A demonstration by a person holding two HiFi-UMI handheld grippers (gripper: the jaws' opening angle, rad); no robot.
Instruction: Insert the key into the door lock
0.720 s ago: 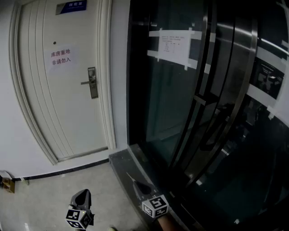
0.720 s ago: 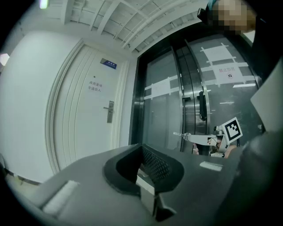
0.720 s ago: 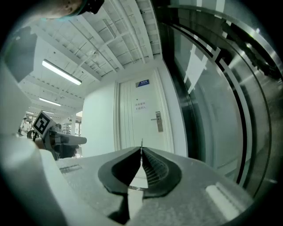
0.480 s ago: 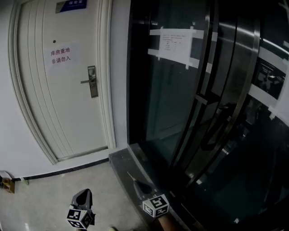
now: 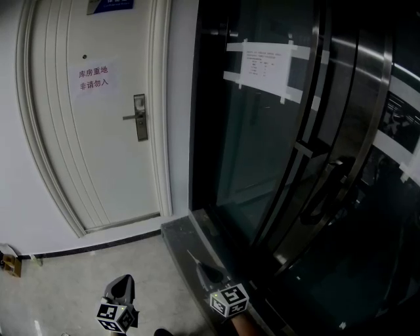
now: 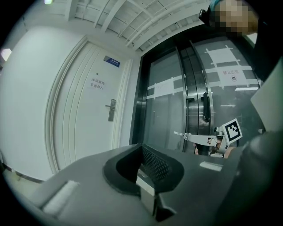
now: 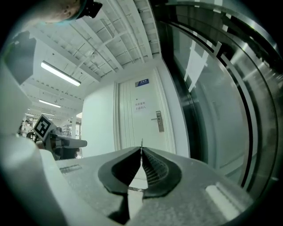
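Ahead of right gripper [image 5: 200, 268]: open air over floor [image 5: 72, 275] as far as door [image 5: 98, 157]. Lock [image 5: 140, 118] well apart, higher up, nothing before it. To its right: glass doors [image 5: 262, 151] and dark sill [image 5: 186, 237] close alongside, no passage. Left gripper [image 5: 121, 287] to its left, clear gap between. Wall [image 5: 13, 170] bounds far left.

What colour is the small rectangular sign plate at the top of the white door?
Blue. The small rectangular sign plate shows best in the head view.
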